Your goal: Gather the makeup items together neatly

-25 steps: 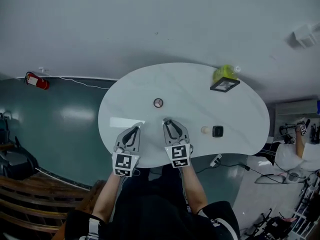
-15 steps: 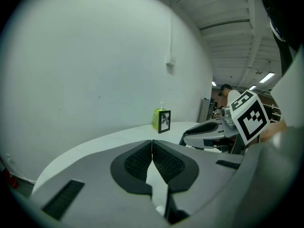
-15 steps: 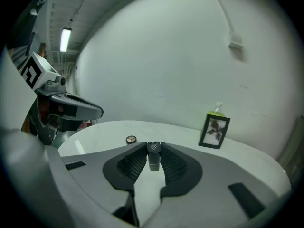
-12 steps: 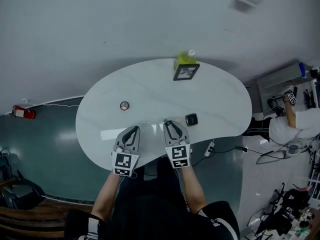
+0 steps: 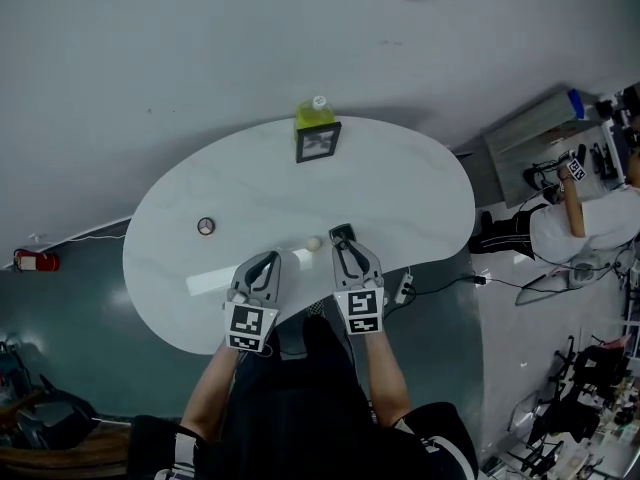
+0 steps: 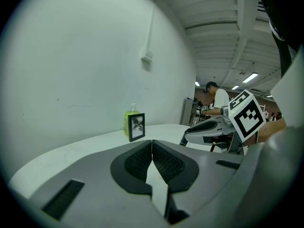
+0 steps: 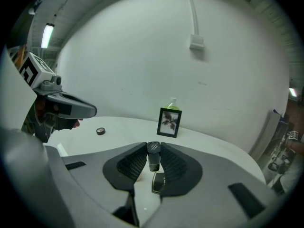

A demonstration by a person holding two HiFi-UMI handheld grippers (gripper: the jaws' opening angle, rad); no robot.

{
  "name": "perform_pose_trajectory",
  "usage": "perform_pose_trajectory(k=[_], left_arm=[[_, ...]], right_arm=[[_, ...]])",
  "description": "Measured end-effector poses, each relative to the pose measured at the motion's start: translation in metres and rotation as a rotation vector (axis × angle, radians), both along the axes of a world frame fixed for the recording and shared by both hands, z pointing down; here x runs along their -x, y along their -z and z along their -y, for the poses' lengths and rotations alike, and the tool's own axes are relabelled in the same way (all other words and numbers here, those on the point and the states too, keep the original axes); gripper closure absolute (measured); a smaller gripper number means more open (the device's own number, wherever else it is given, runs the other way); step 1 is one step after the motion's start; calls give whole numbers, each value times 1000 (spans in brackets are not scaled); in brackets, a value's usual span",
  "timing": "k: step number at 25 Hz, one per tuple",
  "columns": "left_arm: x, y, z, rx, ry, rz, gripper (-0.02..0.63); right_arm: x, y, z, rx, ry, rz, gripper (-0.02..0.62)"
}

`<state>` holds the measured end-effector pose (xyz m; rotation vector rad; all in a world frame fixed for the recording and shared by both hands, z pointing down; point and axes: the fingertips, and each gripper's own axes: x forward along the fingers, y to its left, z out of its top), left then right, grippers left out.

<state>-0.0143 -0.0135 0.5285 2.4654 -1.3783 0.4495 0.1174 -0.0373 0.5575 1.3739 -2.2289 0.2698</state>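
Two grippers hang over the table (image 5: pixel 400 183): the right gripper (image 7: pixel 153 147) clamps a black tube (image 7: pixel 153 161) upright, and the left gripper (image 6: pixel 152 145) is pressed closed, empty.

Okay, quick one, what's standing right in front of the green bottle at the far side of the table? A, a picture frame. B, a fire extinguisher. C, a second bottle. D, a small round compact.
A: a dark picture frame stands upright directly in front of the green bottle, whose cap and shoulders show just above and behind it in the head view and both gripper views.
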Motion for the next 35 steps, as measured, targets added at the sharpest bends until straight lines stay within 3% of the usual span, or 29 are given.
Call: perform_pose_trajectory(k=[17,25,35], left_arm=[[-94,-21,46,46,-66,7,586],[-102,-52,49,102,-35,32,586],[-88,-72,50,139,25,46,586]], right_arm=[[-110,-32,37,50,-104,-22,489],[-119,-67,51,85,-72,-5,489],[-113,-100,56,127,-43,10,488]])
